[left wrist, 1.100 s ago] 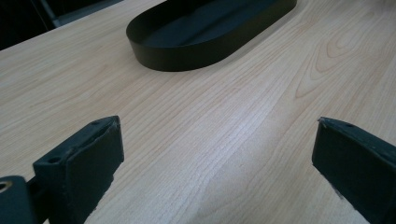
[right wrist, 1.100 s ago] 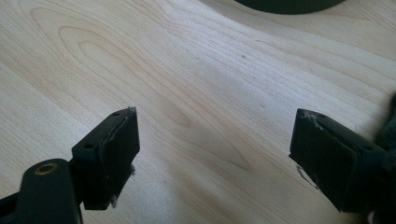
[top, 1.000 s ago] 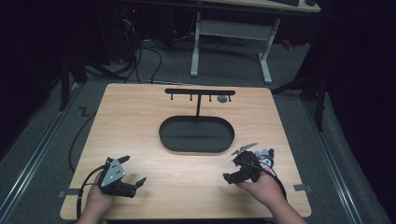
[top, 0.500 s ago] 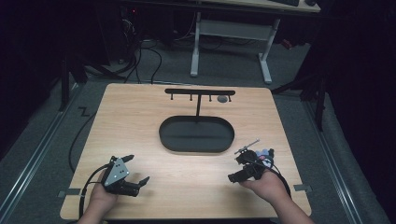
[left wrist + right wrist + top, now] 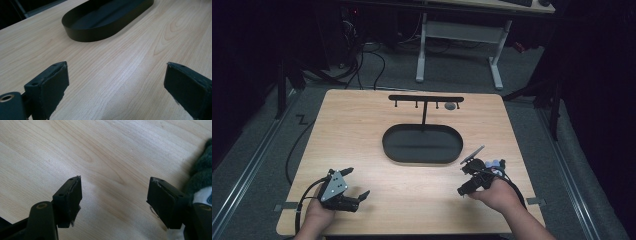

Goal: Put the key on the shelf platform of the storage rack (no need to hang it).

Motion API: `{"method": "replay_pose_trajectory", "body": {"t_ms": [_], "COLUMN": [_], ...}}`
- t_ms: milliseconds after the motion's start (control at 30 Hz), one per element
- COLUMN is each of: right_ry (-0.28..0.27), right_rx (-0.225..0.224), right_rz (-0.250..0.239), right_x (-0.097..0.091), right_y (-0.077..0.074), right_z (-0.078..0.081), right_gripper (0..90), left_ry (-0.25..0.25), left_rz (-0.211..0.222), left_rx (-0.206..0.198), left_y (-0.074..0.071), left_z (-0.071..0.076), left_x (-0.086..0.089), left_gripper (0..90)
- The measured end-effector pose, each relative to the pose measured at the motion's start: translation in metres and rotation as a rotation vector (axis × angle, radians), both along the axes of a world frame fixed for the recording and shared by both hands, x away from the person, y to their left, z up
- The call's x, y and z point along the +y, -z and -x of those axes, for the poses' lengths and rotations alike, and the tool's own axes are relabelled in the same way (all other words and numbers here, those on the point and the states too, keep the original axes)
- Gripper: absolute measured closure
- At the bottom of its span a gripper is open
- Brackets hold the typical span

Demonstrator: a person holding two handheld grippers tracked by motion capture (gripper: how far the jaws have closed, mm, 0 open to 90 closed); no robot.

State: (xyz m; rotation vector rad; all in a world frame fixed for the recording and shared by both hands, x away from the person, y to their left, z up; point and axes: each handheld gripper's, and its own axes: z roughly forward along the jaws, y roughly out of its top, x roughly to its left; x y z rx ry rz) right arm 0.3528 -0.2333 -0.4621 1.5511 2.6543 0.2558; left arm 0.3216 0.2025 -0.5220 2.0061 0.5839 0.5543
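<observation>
My left gripper rests near the table's front left corner, open, its jaws wide apart over bare wood. At the front right, my right gripper points left. Its jaws have just been closing, and nothing but bare wood lies between them, so it is still open. A soft dark green and white thing lies right beside its right jaw, and in the high view it is a pale bluish bit by the hand. A black oval tray sits mid-table, ahead of my left gripper.
Behind the tray stands a black T-shaped rack with small hooks. A small round grey object lies by its right end. The wooden table ends close behind both hands. A cable trails from the left gripper over the left edge.
The right gripper's jaws stand closer together than a second ago. Both hands have stayed nearly in place.
</observation>
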Motion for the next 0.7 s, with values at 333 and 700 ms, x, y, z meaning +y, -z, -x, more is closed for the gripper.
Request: {"method": "replay_pose_trajectory", "body": {"t_ms": [333,700], "right_ry": [0.014,0.039], "right_rx": [-0.019,-0.076], "right_rz": [-0.004,0.009], "right_x": [-0.004,-0.023], "right_y": [-0.006,-0.027], "right_z": [-0.004,-0.005], "right_gripper": [25.5,23.5], "left_ry": [-0.017,-0.021], "left_rz": [-0.01,-0.018], "left_rx": [0.01,0.012], "left_y": [0.001,0.001], "left_z": [0.006,0.011], "left_x": [0.008,0.013], "left_gripper": [5.9,4.3]}}
